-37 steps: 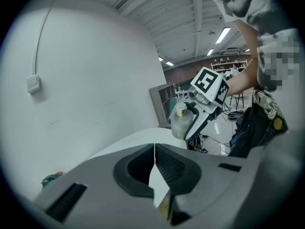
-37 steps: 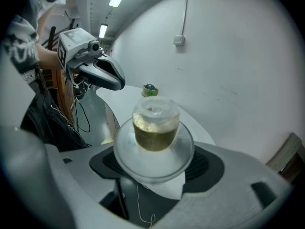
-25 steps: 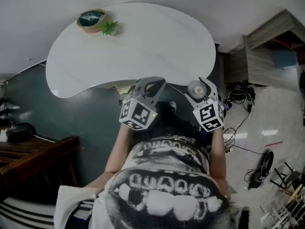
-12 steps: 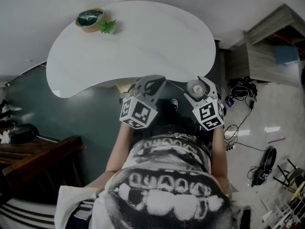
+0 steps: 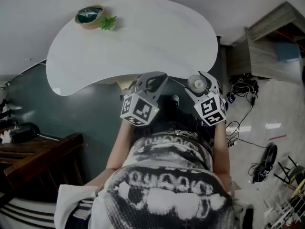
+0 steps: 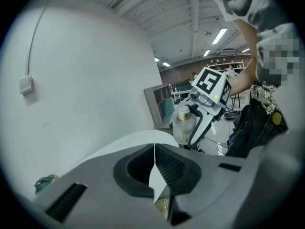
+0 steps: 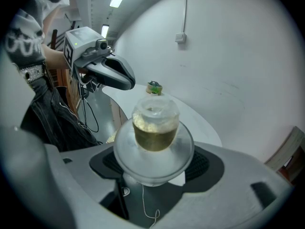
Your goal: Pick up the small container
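In the head view, the person holds both tools before the waist, off the near edge of the white kidney-shaped table (image 5: 143, 37). The right tool (image 5: 200, 81) carries the small clear round-bodied container with a gold neck (image 5: 195, 86) in the air, clear of the table, so the pickup looks done. The left tool (image 5: 151, 79) hangs beside it, apart.

In the left gripper view, that tool's jaws meet with nothing between them, apparently idle. The container there stands upright, cap on top.

In the right gripper view, the jaws stand wide, with the pads pressed on the container's broad belly, likely the surest hold. Its long axis runs upright, across the jaws, neck up.
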Motion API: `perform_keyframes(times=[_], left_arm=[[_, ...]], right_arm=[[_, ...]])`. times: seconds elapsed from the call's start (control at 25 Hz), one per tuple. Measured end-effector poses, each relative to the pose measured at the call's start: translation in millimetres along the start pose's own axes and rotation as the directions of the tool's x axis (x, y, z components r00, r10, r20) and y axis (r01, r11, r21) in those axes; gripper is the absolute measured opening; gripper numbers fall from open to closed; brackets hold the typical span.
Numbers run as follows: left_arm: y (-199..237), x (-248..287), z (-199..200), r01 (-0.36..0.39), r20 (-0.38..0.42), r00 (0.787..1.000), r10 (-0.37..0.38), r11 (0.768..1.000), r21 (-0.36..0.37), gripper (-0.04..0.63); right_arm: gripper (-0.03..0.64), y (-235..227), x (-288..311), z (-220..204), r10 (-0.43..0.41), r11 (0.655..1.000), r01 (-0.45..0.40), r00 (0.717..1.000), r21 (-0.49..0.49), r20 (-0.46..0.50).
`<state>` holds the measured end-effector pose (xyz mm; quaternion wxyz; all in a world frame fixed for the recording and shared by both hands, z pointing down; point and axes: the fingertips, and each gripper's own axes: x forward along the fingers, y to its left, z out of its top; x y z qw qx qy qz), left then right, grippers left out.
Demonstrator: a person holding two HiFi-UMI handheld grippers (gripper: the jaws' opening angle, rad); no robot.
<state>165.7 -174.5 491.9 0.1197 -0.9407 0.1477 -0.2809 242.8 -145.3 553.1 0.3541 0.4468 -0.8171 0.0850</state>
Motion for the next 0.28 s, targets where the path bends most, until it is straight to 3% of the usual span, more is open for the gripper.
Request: perform_keyframes(times=[0.28], left_arm=[[5.4,0.4,-4.2,0.003,0.004,1.000,-0.003,1.000,0.003,0.005]], right_arm=[[0.337,-8.9,10.0,5.5,0.006,1.000,-0.006,1.000,-0.022,-0.003]])
